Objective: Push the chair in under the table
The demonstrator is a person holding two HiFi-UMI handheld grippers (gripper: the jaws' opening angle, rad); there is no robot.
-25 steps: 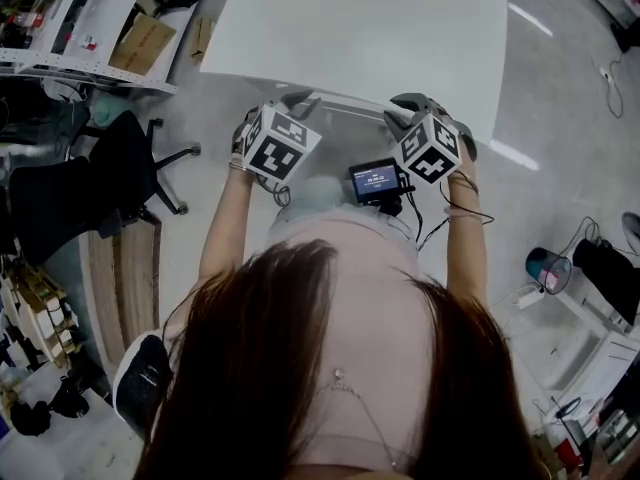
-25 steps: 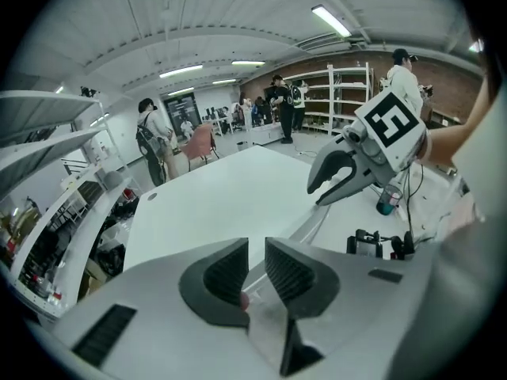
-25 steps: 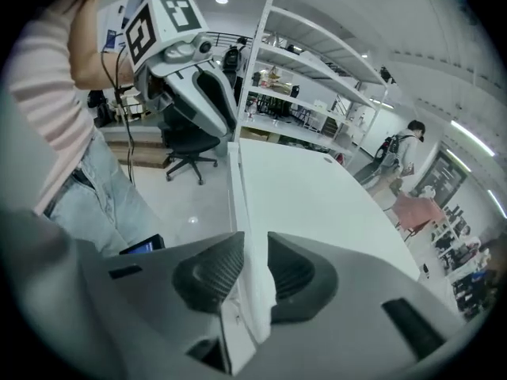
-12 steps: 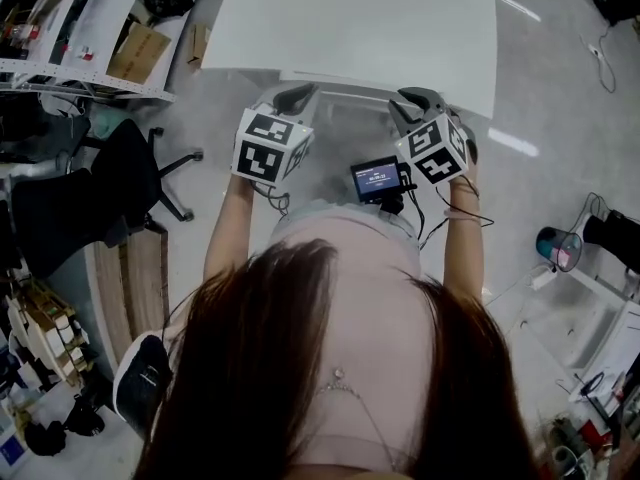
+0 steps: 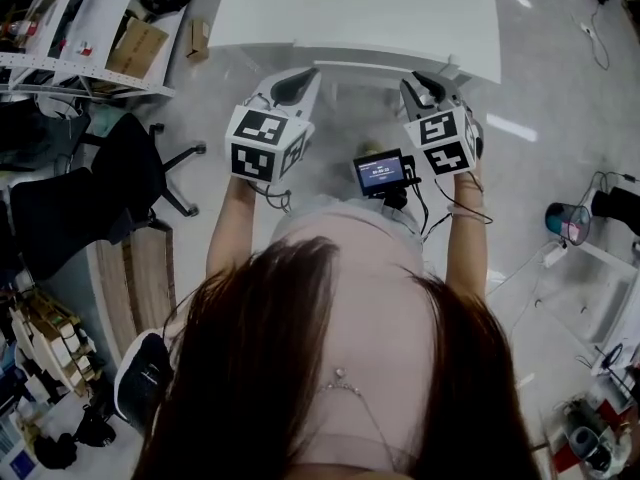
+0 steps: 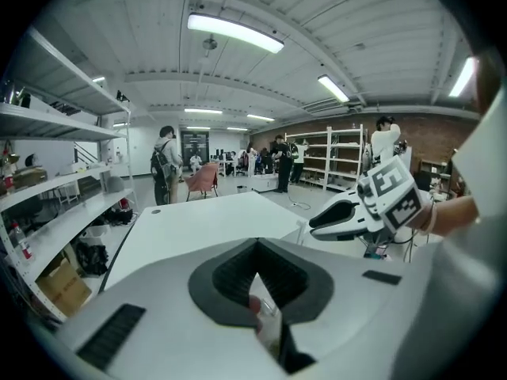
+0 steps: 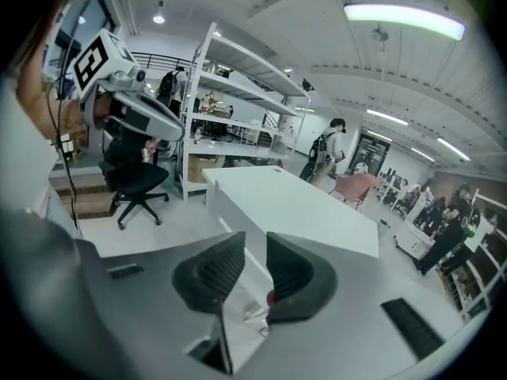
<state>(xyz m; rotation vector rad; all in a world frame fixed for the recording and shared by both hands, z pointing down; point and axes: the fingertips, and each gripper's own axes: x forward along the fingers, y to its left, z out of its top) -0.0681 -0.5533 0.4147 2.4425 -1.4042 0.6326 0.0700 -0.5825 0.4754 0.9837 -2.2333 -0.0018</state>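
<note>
A white table (image 5: pixel 350 8) stands in front of me. A pale chair back (image 5: pixel 365 69) shows faintly along the table's near edge, between my two grippers, with the rest of the chair hidden. Neither gripper touches it. My left gripper (image 5: pixel 297 83) is held in the air short of the table edge, its jaws shut together with nothing between them (image 6: pixel 257 252). To its right my right gripper (image 5: pixel 425 86) hovers at the same height. Its jaws stand apart with an empty gap (image 7: pixel 255 248).
A black office chair (image 5: pixel 120 178) stands on the floor to the left, beside shelving (image 5: pixel 70 28) and a low wooden platform (image 5: pixel 130 278). A small screen (image 5: pixel 380 173) hangs at the person's chest. A blue bin (image 5: pixel 565 223) and cables lie to the right. People stand far off.
Both grippers have lifted and drawn back from the chair back at the table edge, and both have rolled. The left gripper's jaws have come together.
</note>
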